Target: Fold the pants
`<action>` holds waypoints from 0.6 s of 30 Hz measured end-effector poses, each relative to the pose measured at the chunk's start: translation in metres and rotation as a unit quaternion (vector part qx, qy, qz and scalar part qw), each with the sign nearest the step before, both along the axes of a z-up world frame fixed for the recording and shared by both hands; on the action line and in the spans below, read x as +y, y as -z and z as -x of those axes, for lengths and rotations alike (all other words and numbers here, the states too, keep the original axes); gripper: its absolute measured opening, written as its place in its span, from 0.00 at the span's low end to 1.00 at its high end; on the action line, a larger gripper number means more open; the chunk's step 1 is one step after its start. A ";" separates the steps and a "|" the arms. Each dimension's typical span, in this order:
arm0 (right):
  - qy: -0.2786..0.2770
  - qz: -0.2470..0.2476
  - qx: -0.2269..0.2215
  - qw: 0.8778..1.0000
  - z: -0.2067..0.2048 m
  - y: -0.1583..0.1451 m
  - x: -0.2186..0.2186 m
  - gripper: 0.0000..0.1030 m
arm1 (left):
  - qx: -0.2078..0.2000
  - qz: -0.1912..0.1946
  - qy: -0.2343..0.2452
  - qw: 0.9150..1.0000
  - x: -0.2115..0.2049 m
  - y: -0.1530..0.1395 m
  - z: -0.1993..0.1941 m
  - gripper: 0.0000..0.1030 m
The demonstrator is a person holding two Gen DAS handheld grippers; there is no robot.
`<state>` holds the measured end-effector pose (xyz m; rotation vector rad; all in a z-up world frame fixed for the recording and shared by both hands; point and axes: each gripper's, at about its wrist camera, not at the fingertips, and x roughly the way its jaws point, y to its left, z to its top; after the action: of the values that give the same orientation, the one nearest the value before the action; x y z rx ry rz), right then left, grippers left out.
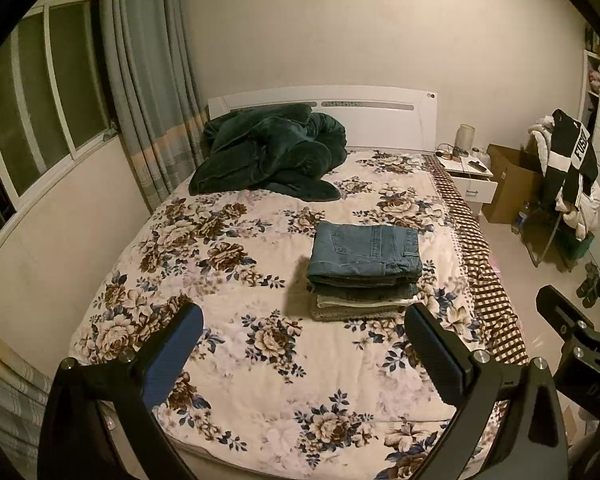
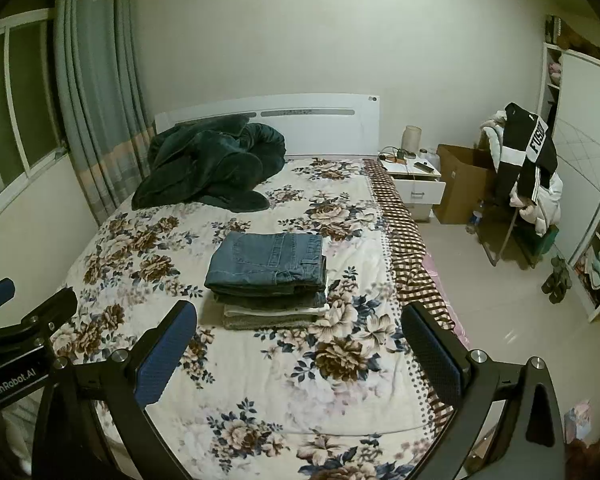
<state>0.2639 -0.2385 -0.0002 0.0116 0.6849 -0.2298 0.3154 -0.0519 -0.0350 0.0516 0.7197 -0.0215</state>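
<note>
The folded jeans [image 1: 366,252] lie on top of a neat stack of folded garments [image 1: 360,304] in the middle of the bed [image 1: 260,380]. The fold appears complete; no loose pants are visible. The left tool [image 1: 304,344] and the right tool [image 2: 300,344] are both spread wide, empty, and well clear of the stack. The lower garments show edges only, so their type cannot be determined.
</note>
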 end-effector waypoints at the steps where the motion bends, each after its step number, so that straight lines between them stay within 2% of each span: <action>1: 0.000 0.000 0.000 1.000 0.000 0.000 0.000 1.00 | 0.000 -0.001 -0.001 1.000 0.000 0.000 0.000 1.00; 18: -0.008 -0.003 0.006 1.000 -0.003 0.006 0.001 1.00 | 0.002 0.001 -0.002 1.000 0.000 0.001 -0.001 1.00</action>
<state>0.2667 -0.2374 -0.0060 0.0097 0.6980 -0.2127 0.3160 -0.0516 -0.0360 0.0491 0.7230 -0.0183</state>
